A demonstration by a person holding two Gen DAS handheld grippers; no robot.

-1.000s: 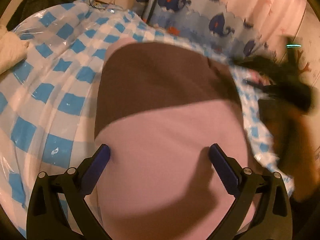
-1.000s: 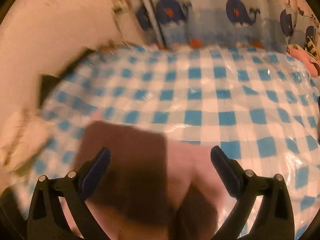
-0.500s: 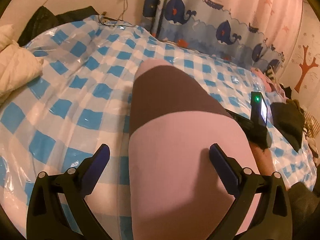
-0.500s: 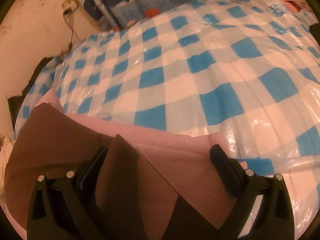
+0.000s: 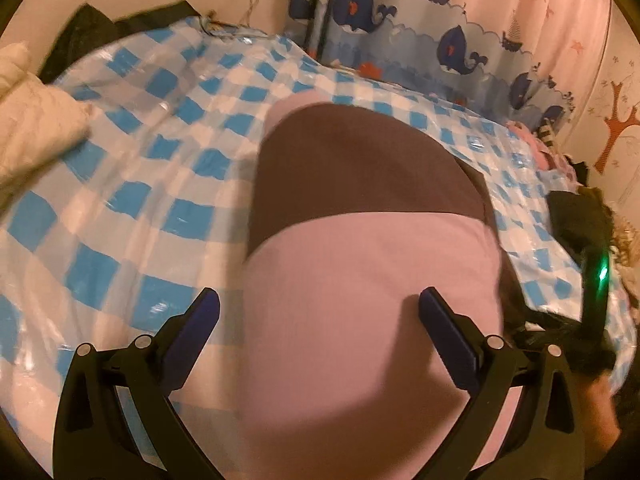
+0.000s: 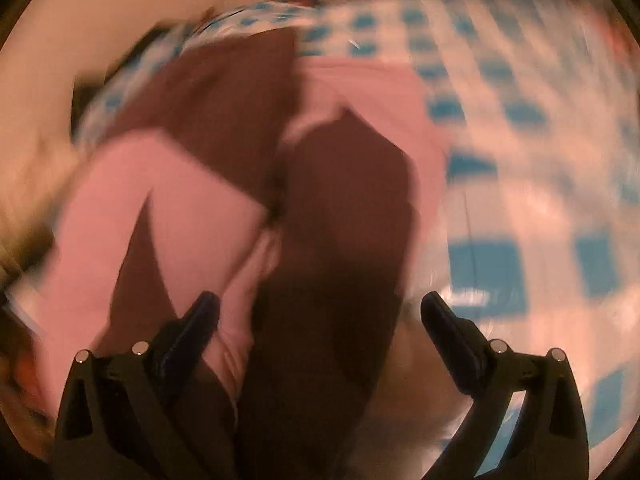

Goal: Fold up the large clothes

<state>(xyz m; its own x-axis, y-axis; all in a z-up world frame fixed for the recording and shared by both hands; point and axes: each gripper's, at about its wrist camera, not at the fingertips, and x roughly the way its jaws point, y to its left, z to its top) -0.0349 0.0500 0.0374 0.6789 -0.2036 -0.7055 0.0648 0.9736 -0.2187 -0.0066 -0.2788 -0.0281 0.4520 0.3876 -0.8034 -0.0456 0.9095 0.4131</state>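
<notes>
The garment (image 5: pixel 360 300), a large piece in pink and dark brown, lay spread on the blue-and-white checked sheet (image 5: pixel 132 184), filling the middle and lower middle of the left wrist view. Its brown band sat toward the top of that frame and its pink panel nearer the bottom, running down between the two fingers of the left claw (image 5: pixel 319 320). That claw was released, its jaws spread wide with nothing between the pads; whether it touched the cloth could not be told.

In the right wrist view, which was heavily blurred, the garment (image 6: pixel 224 208) took up the centre and left of the frame, with brown and pink sections overlapping in folds. The right claw (image 6: pixel 320 316) was also released, jaws wide apart over the brown part near the bottom of the frame, gripping nothing. The checked sheet (image 6: pixel 520 220) showed on the right side of that picture.

A cream quilted blanket (image 5: pixel 32 132) rested at the left edge of the left wrist view, on the sheet. A curtain (image 5: pixel 440 40) printed with whales and boats hung along the top right. At the right edge, the right claw's handle showed a small green light (image 5: pixel 602 272), blurred, just beside the garment's right border.
</notes>
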